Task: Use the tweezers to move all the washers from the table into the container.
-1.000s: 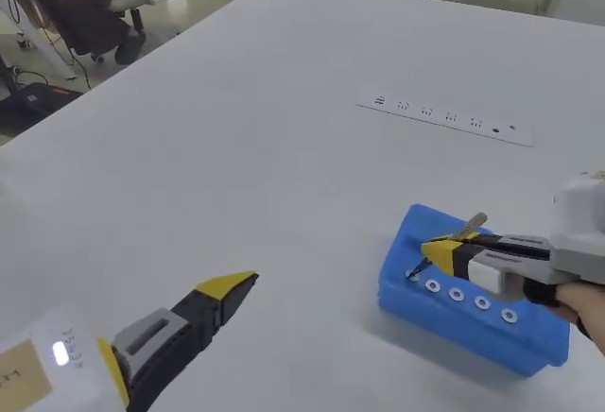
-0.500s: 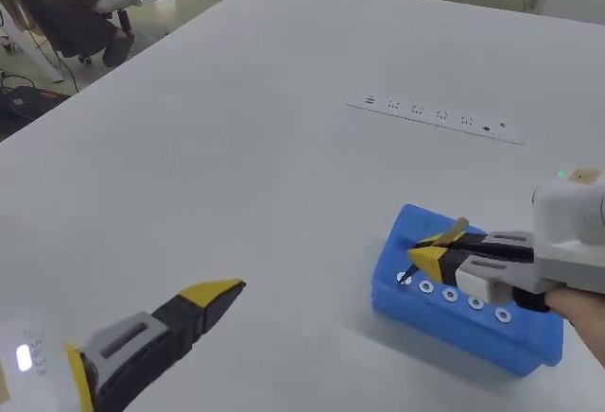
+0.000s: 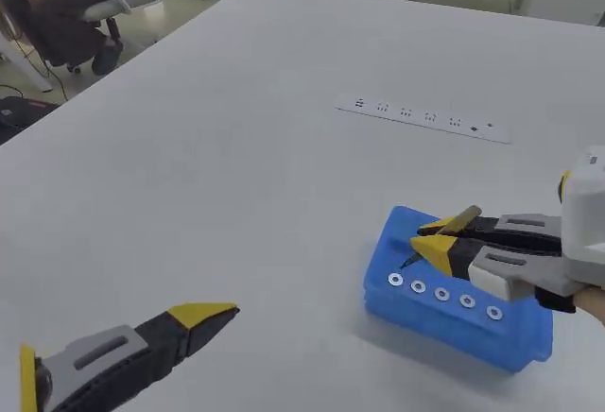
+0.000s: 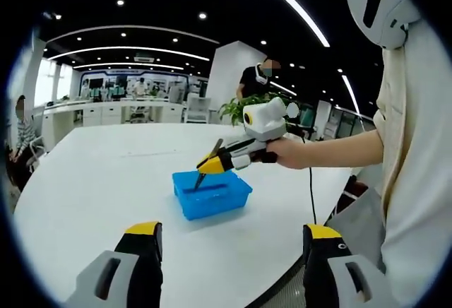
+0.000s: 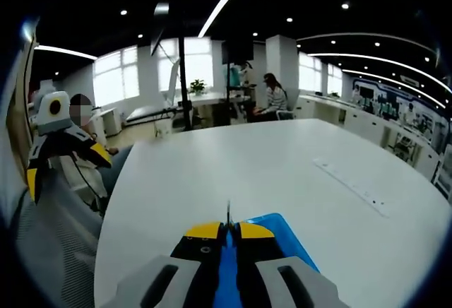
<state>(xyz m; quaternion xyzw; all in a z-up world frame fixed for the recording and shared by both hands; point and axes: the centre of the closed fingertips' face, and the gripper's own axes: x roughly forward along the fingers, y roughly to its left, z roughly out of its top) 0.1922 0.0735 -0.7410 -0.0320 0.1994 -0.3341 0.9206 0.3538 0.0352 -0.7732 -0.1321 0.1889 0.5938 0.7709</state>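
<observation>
Head view: taken from above, angled down across the white table point(image 3: 236, 147). Left gripper view: aimed low across the table, mid-range, toward the right gripper point(image 4: 212, 163). Right gripper view: held close above the blue container point(image 5: 282, 237) beneath its jaws. Container shared by all three.

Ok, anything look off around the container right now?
Nothing stands out. The blue container sits on the table, five washers lie in a neat row along its near edge, and the right hand-held gripper holds the tweezers, tips over it. No spill or damage visible.
</observation>
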